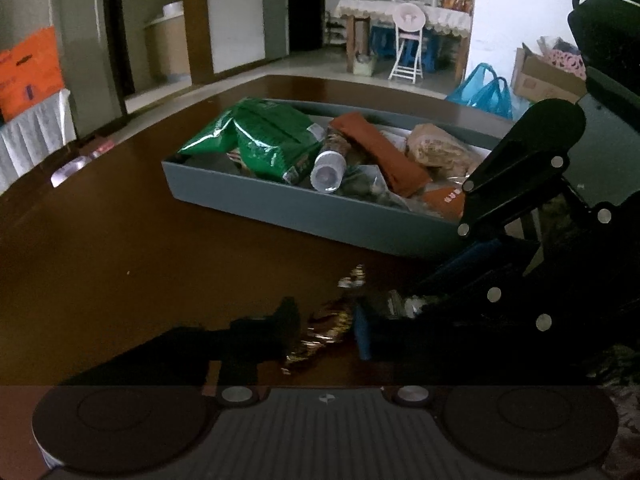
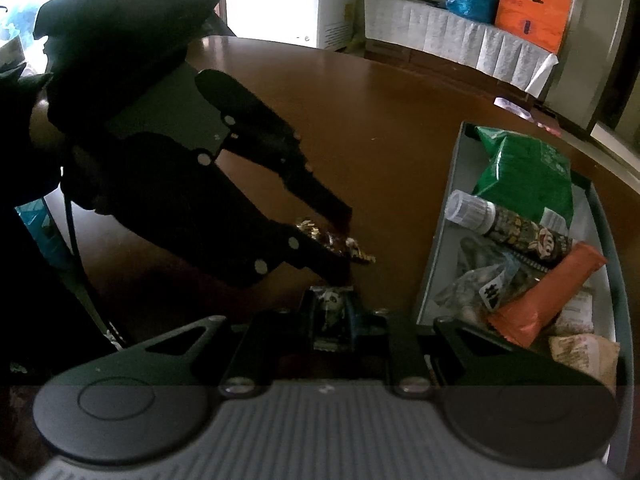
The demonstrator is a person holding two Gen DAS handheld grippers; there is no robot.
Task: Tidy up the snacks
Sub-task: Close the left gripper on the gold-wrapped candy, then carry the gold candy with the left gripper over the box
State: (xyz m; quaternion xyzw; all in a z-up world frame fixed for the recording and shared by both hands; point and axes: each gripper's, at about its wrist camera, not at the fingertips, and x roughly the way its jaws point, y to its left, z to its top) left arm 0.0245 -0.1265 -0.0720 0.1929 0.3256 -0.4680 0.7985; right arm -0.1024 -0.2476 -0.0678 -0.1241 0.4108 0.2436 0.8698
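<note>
A small gold-and-brown foil snack [image 1: 324,330] lies on the brown table [image 1: 120,240], and my left gripper [image 1: 320,334] is shut on it. In the right wrist view the same foil snack [image 2: 356,250] sticks out from the left gripper [image 2: 346,246]. Just beside it, my right gripper [image 2: 330,314] is shut on a small dark packet [image 2: 331,308] with a pale figure printed on it. A grey-blue tray [image 2: 438,248] to the right holds a green bag [image 2: 524,168], a capped bottle [image 2: 500,220], an orange packet [image 2: 548,292] and a beige packet [image 2: 580,352].
The tray [image 1: 280,204] sits mid-table beyond both grippers, with the right gripper's black body [image 1: 520,200] covering its near right corner. A pale wrapper [image 1: 70,170] lies at the table's far left edge. Off the table stand a white chair [image 1: 408,44] and blue bags [image 1: 488,92].
</note>
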